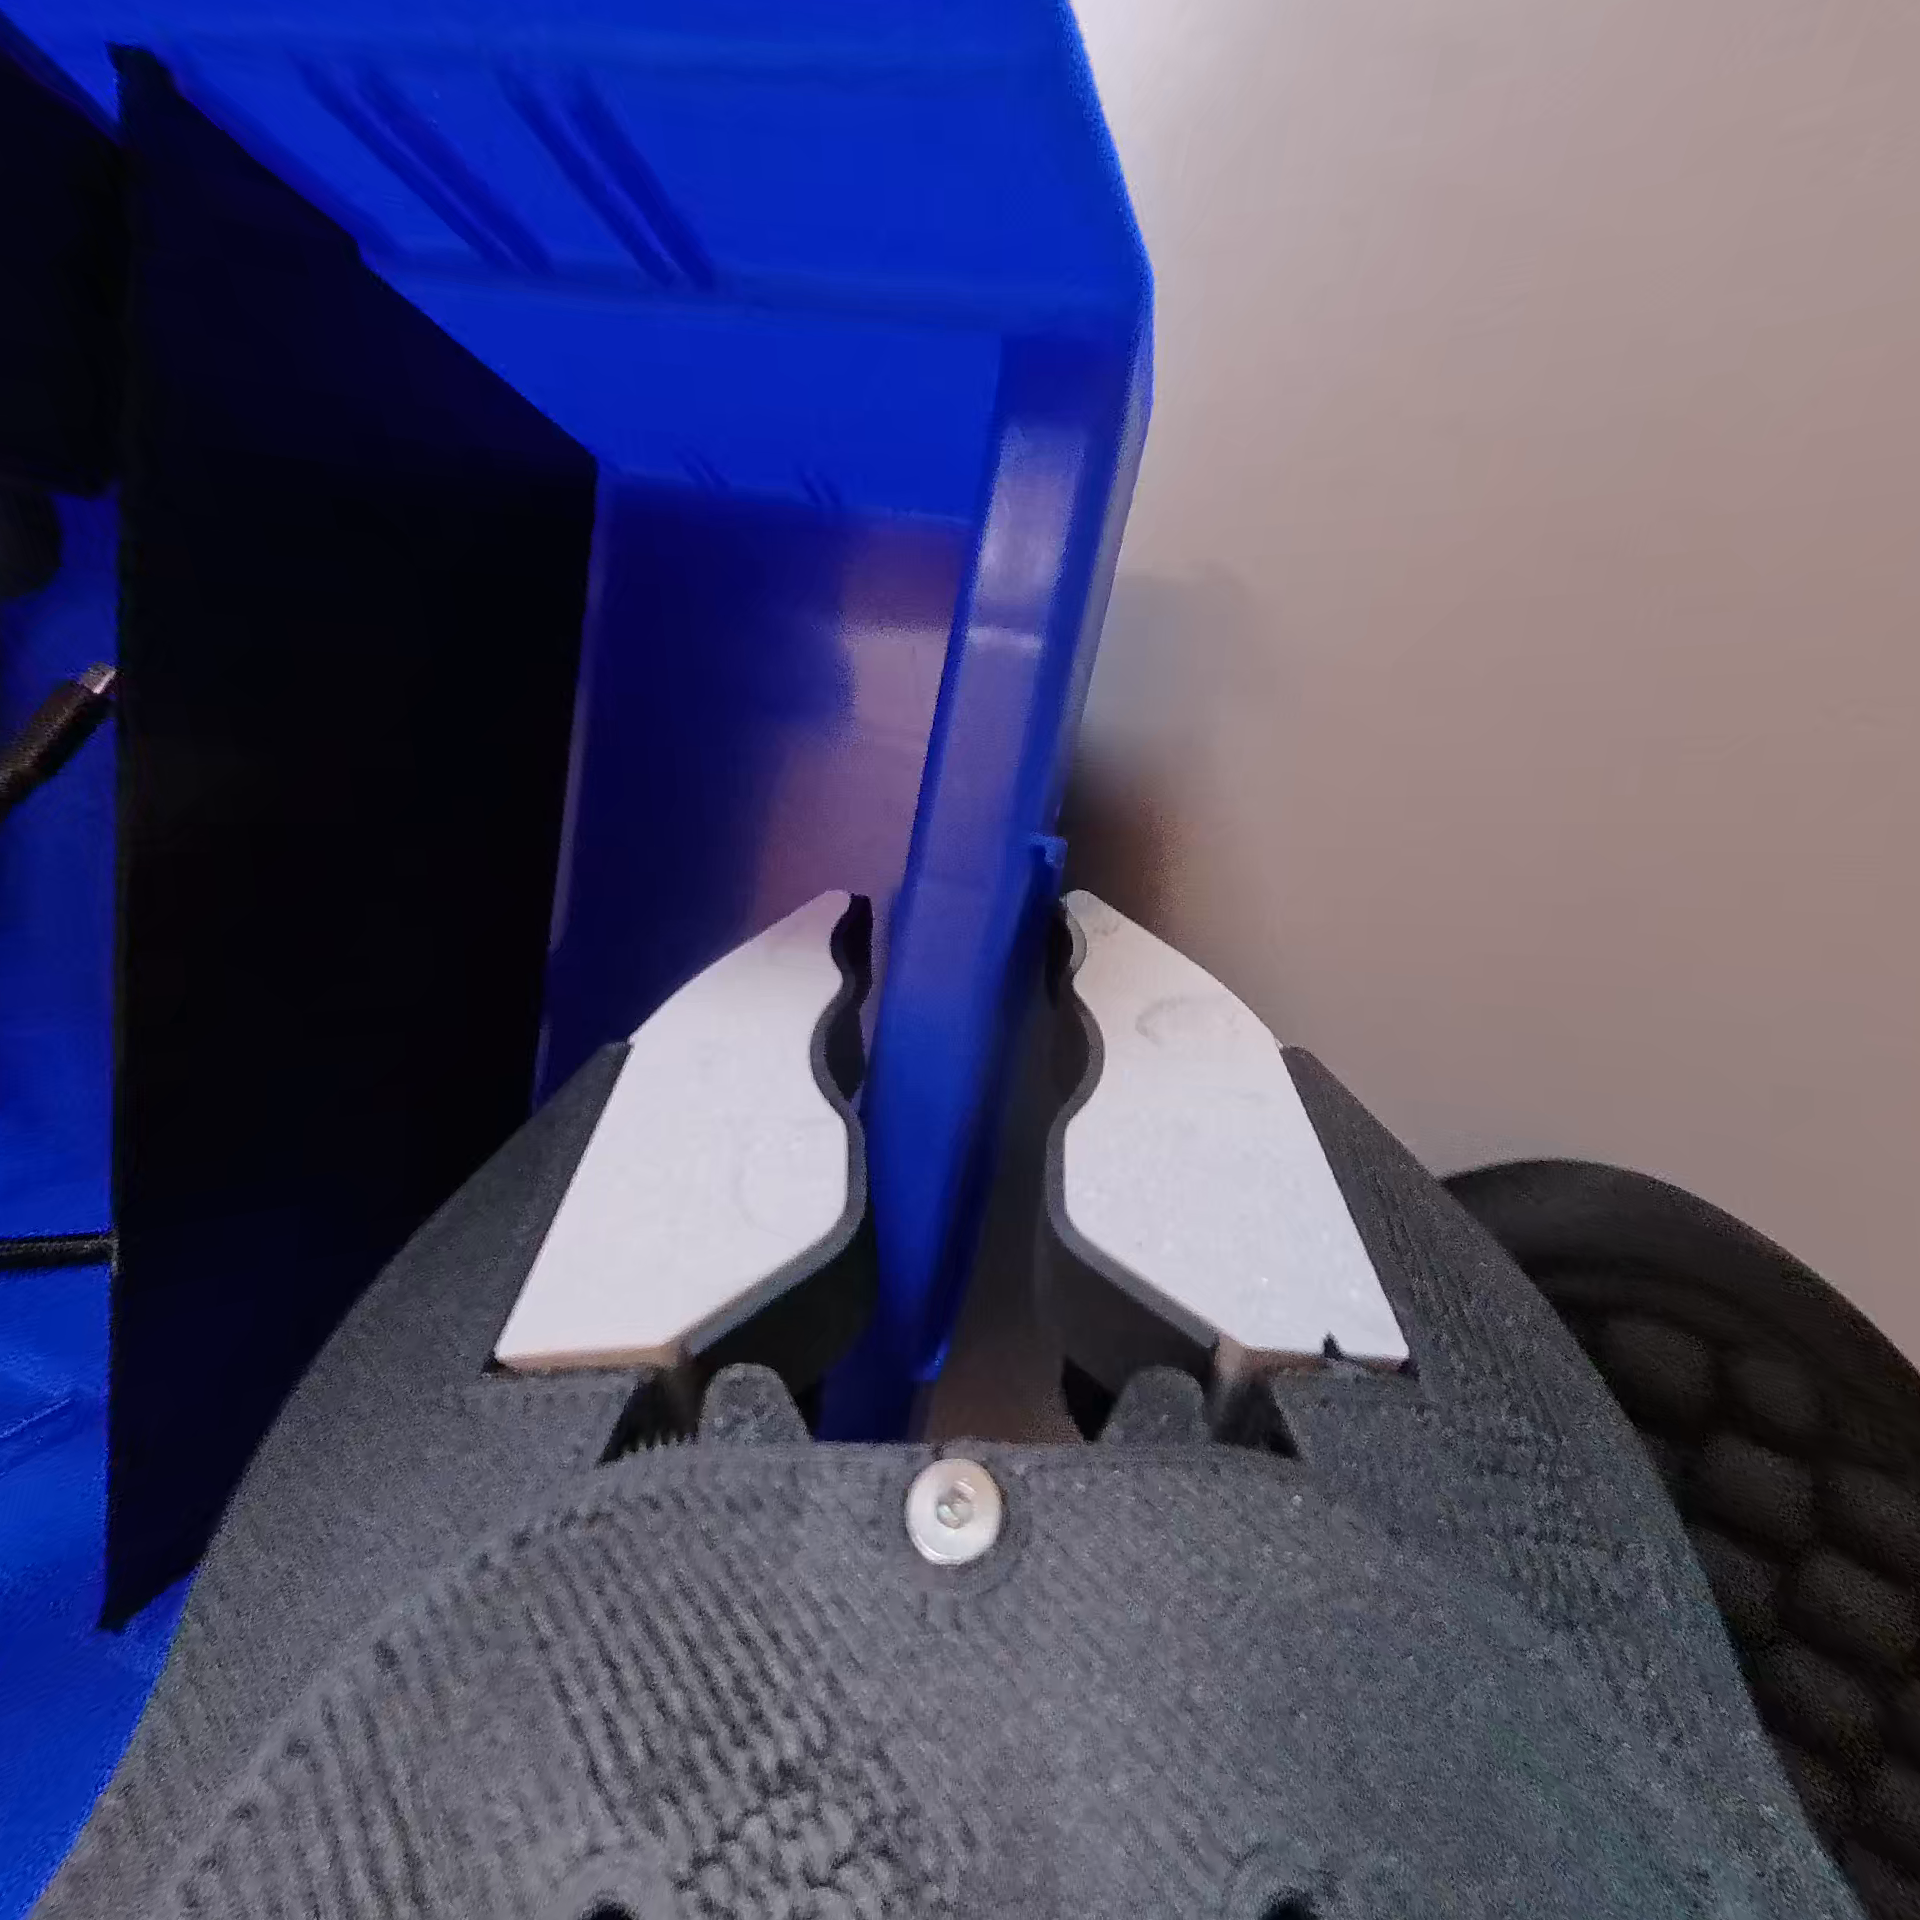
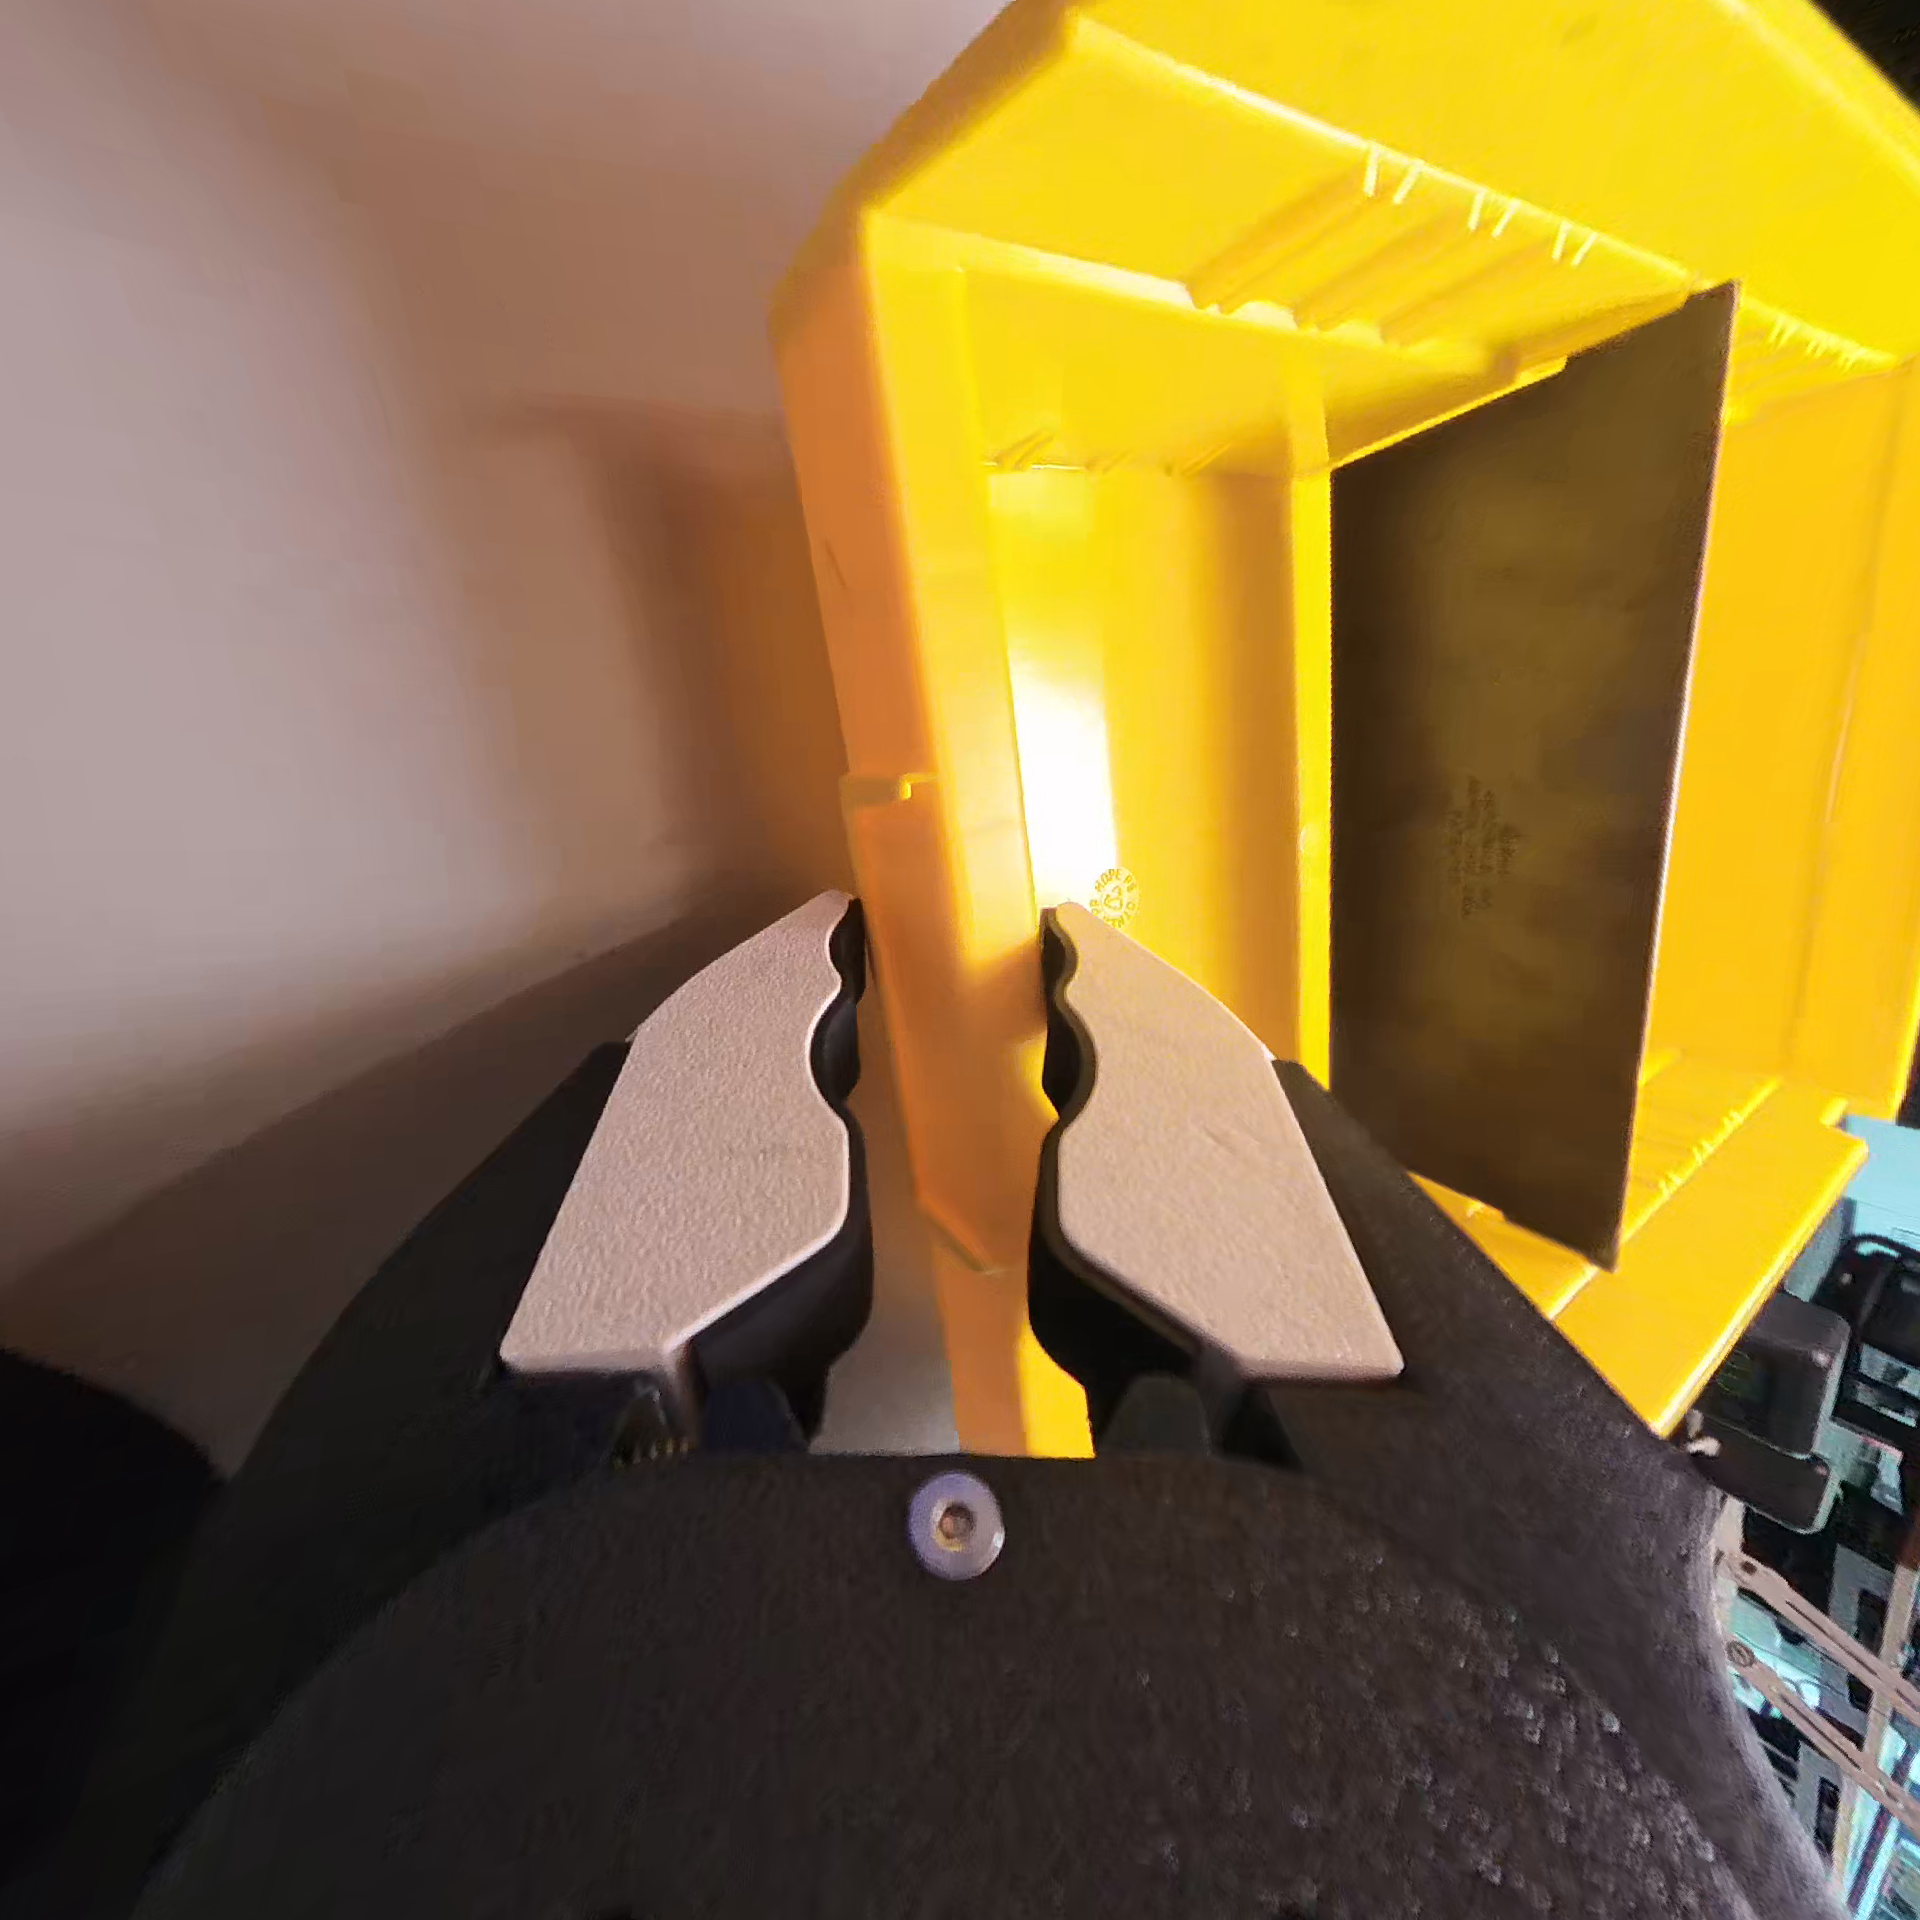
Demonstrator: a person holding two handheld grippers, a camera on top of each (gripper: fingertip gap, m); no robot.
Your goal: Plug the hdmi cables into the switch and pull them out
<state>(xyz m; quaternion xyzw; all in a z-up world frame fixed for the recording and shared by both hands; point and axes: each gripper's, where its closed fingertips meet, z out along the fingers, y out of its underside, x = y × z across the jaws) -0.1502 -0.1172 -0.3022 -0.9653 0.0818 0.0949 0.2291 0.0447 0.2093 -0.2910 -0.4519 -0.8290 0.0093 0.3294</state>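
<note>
My left gripper point(image 1: 961, 914) is shut on the side wall of a blue plastic bin point(image 1: 779, 364), one finger inside and one outside. A black divider panel point(image 1: 343, 831) stands inside the bin. Left of it, a black cable plug with a metal tip point(image 1: 68, 712) pokes into view. My right gripper point(image 2: 948, 914) is shut on the side wall of a yellow plastic bin point(image 2: 1143, 312), which holds a dark divider panel point(image 2: 1507, 779). No switch shows in either view.
A pale surface point(image 1: 1507, 520) lies right of the blue bin and another point(image 2: 364, 520) left of the yellow bin. A black textured object point(image 1: 1745, 1455) sits at the lower right of the left wrist view. Room clutter point(image 2: 1829, 1455) shows past the yellow bin.
</note>
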